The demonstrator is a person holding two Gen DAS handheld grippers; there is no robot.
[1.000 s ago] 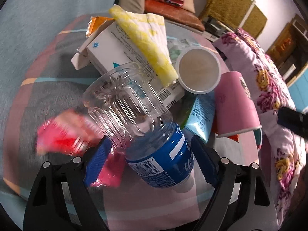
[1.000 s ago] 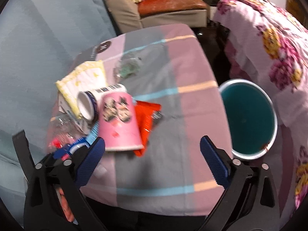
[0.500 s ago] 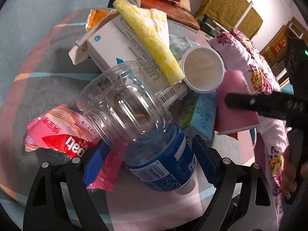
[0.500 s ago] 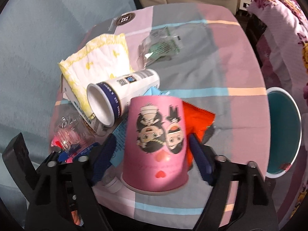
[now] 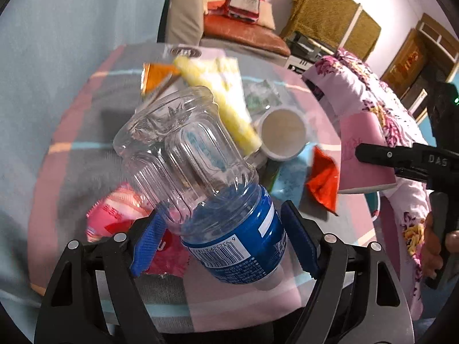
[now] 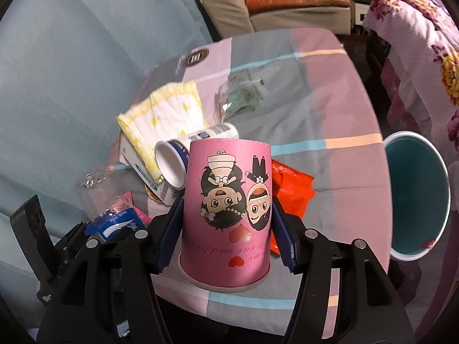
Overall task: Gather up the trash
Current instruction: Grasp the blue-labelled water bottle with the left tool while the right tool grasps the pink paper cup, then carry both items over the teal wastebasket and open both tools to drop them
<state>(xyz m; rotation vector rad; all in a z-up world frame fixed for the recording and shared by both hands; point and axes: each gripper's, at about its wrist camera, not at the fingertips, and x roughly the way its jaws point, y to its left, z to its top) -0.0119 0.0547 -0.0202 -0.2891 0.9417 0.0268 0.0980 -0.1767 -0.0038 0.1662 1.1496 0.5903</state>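
Between right gripper (image 6: pixel 225 238) fingers: one pink paper cup (image 6: pixel 226 215), clamped on both sides, upside down, rim nearest camera. Left gripper (image 5: pixel 226 238) fingers grasp one clear plastic bottle (image 5: pixel 206 177) at blue label, base pointing away; whether bottle clears tabletop (image 6: pixel 330 120) hard to tell. On tabletop: one white cup (image 6: pixel 183 157) on its side, one red wrapper (image 6: pixel 292 192), one yellow-white napkin (image 6: pixel 166 114). One teal bin (image 6: pixel 416 200) beside tabletop edge.
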